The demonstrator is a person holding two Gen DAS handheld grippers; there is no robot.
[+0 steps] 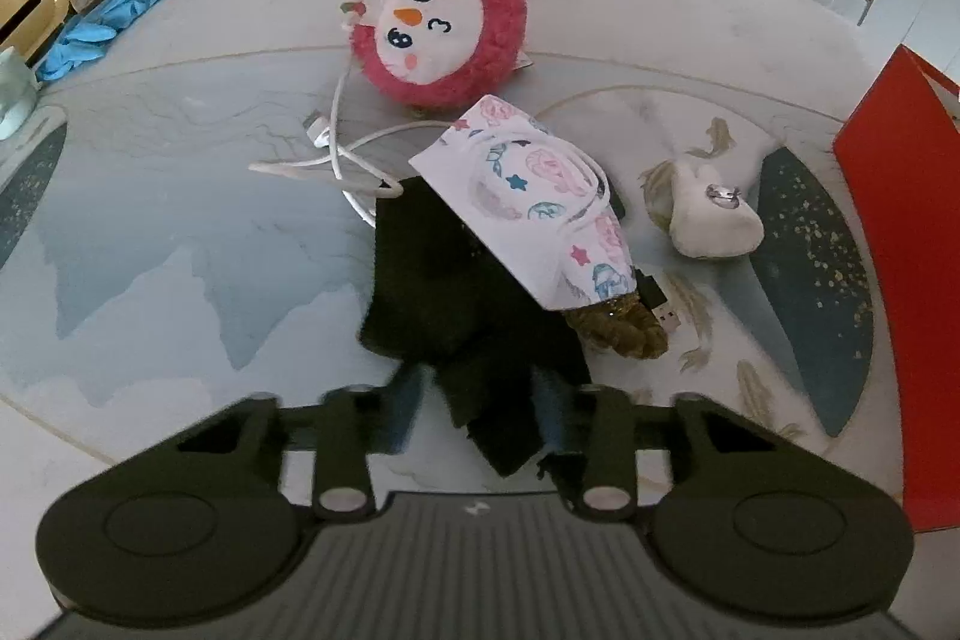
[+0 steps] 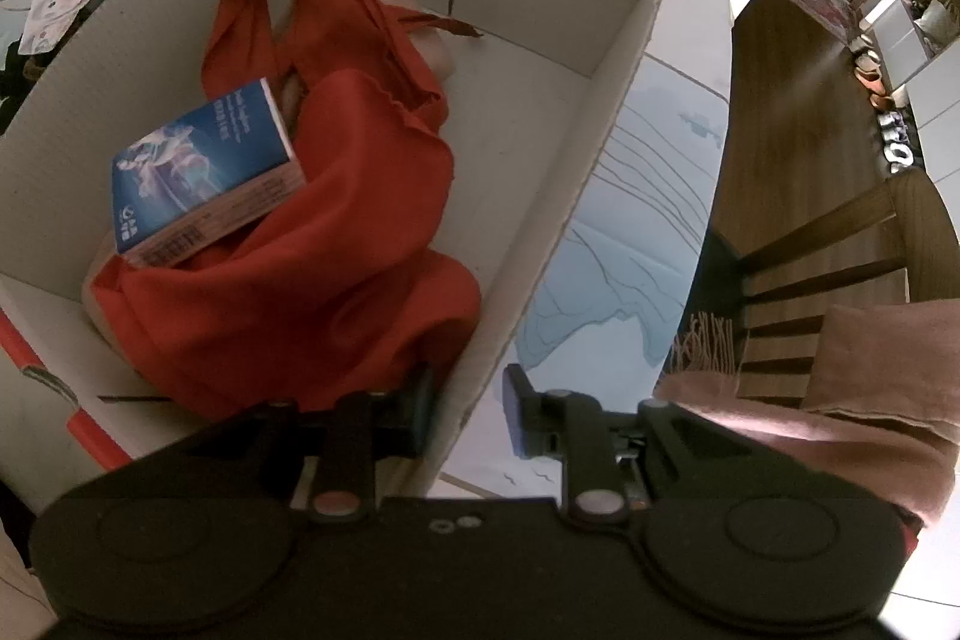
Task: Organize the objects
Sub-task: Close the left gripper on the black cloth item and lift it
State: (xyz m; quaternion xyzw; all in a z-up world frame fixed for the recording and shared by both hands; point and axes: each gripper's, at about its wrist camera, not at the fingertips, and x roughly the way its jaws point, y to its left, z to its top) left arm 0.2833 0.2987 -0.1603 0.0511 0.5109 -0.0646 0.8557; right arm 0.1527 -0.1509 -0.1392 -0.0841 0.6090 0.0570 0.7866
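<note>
In the left wrist view a black cloth (image 1: 432, 280) lies on the round patterned table (image 1: 150, 220). Its near corner is bunched between the fingers of my left gripper (image 1: 480, 406), which is shut on it. A printed face mask (image 1: 528, 196) rests on the cloth. Behind it are a pink plush ball (image 1: 438, 28) and a white cable (image 1: 336, 160). In the right wrist view my right gripper (image 2: 468, 409) stands open astride the side wall of the red-and-white cardboard box (image 2: 570, 148). Inside the box lie a red cloth bag (image 2: 336, 232) and a blue packet (image 2: 204, 172).
Right of the mask are a small white plush (image 1: 714, 220), a brown braided item (image 1: 624, 331) and a USB dongle (image 1: 657, 301). The red box side (image 1: 888, 220) rises at the right. Blue gloves (image 1: 102, 22) lie far left. A chair with a pink scarf (image 2: 840, 400) stands beside the table.
</note>
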